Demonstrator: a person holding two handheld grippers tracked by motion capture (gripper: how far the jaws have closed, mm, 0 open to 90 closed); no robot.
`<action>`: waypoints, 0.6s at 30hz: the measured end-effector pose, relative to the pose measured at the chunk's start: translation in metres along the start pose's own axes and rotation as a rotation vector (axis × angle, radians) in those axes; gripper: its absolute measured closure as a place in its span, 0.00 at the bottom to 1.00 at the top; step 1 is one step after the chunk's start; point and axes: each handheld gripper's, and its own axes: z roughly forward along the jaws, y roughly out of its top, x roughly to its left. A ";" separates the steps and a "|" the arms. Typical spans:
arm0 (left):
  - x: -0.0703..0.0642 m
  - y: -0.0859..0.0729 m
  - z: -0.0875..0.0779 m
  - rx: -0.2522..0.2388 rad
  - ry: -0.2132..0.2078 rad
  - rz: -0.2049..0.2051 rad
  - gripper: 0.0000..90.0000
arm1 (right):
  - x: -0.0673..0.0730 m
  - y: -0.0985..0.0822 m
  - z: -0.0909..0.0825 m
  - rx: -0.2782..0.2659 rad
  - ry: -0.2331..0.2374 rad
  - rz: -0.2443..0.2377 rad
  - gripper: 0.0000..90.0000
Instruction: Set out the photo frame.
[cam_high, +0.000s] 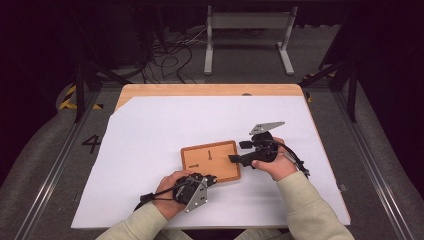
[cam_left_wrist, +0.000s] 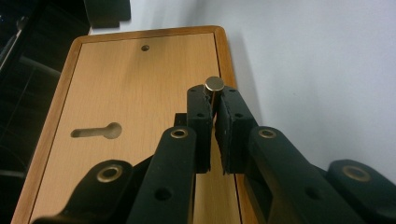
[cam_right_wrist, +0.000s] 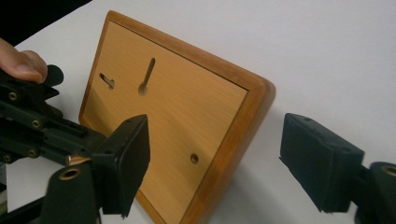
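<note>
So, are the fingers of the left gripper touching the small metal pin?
Touching. In the left gripper view, the left gripper has both fingers pressed against the shaft of the metal pin, just below its round head.

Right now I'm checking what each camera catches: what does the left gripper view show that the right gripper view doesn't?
Left gripper view: a brass-headed pin pinched between the left tongs, shut on it. Right gripper view: the right tongs, open astride the board's corner, and a thumb on the other gripper. Both: the wooden board with its keyhole slot and small round hole, on white paper.
</note>
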 end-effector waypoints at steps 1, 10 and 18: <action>0.000 0.000 0.000 -0.004 0.004 -0.003 0.94 | -0.002 0.001 0.005 0.007 0.011 0.005 0.25; 0.000 -0.001 0.000 -0.012 -0.002 -0.026 0.94 | -0.012 0.001 0.037 0.046 0.129 0.054 0.26; 0.004 -0.003 -0.003 -0.017 -0.046 -0.079 0.91 | -0.009 0.002 0.034 0.082 0.100 -0.018 0.34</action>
